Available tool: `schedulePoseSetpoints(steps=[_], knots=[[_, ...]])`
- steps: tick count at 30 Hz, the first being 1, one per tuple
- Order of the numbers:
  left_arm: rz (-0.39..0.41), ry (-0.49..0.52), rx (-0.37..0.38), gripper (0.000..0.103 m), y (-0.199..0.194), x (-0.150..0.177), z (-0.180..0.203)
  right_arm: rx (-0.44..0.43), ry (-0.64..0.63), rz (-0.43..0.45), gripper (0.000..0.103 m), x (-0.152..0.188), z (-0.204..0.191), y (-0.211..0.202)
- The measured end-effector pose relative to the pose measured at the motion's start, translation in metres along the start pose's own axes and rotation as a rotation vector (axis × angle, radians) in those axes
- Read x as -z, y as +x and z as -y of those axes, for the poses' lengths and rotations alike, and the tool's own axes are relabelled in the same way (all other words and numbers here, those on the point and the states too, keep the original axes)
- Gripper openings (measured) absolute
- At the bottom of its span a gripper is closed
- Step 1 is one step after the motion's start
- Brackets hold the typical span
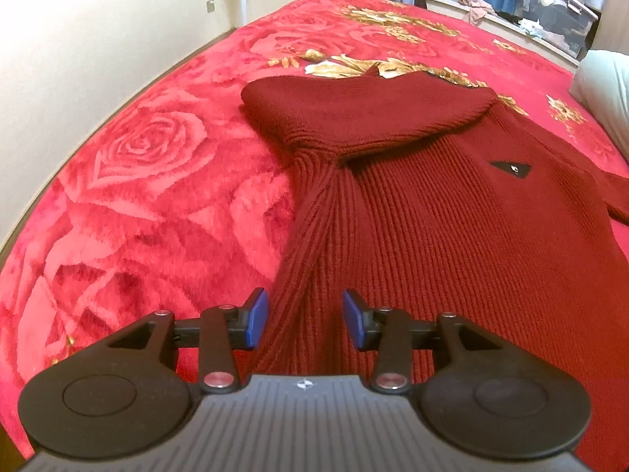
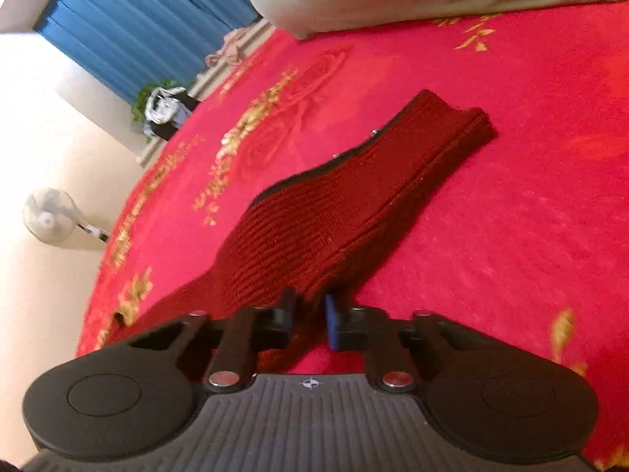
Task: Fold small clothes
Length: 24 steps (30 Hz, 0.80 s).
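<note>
Garment: dark red rib-knit sweater (image 1: 412, 196), sleeve folded across, on plush red rose-patterned blanket (image 1: 137, 181)
Left gripper (image 1: 304, 318): blue pads apart, straddling the hem, gripping nothing
Right gripper (image 2: 310, 314): closed on a knit edge at 6 o'clock

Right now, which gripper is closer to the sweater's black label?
Left. The left gripper hovers open over the sweater, the black label just ahead. The right gripper pinches knit, with no label in its view.

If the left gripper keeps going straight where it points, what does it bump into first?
Probably the dark red knitted sweater. The left gripper is open and aimed down at its ribbed edge on the rose blanket; exact depth is unclear.
</note>
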State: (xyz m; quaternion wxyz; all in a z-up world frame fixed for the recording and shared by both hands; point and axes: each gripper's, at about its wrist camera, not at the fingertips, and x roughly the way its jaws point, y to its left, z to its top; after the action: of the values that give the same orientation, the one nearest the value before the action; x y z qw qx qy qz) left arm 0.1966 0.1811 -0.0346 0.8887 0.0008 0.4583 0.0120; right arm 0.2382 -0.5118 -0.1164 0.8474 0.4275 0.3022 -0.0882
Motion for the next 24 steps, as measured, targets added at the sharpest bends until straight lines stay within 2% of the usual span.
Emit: schedulePoseSetpoints(steps=[2,5,6,9,10,12,15,18,22,23,24], knots=[[0.004,0.006,-0.002,0.047,0.001,-0.002,0.002,0.002,-0.056,0.059,0.010,-0.006,-0.003,-0.006],[0.012,0.018,-0.001,0.047,0.001,-0.004,0.006,0.110,-0.002,0.136,0.010,-0.021,0.003,-0.012],[0.014,0.026,-0.001,0.047,0.001,-0.004,0.008,0.132,0.003,0.146,0.010,-0.021,0.003,-0.013],[0.015,0.045,-0.006,0.047,0.002,-0.002,0.009,0.205,-0.104,0.107,0.018,-0.010,-0.009,-0.004],[0.013,0.043,-0.005,0.047,0.002,-0.002,0.008,0.224,-0.126,0.116,0.023,-0.007,-0.014,-0.006],[0.010,0.029,-0.004,0.047,0.001,-0.002,0.003,0.263,-0.141,0.170,0.024,-0.004,-0.026,-0.018],[0.007,-0.002,0.001,0.047,-0.001,-0.001,-0.007,0.200,-0.162,0.161,0.026,0.002,-0.043,-0.041],[0.010,-0.019,0.016,0.047,-0.006,0.000,-0.013,0.083,-0.227,0.053,0.028,0.021,-0.066,-0.058],[0.003,-0.020,0.053,0.047,-0.015,0.008,-0.018,-0.081,-0.284,-0.254,0.038,0.074,-0.082,-0.071],[-0.005,-0.020,0.068,0.047,-0.017,0.011,-0.020,-0.075,-0.312,-0.292,0.040,0.088,-0.084,-0.075],[-0.017,-0.017,0.085,0.048,-0.018,0.015,-0.022,-0.048,-0.355,-0.324,0.048,0.103,-0.086,-0.080]])
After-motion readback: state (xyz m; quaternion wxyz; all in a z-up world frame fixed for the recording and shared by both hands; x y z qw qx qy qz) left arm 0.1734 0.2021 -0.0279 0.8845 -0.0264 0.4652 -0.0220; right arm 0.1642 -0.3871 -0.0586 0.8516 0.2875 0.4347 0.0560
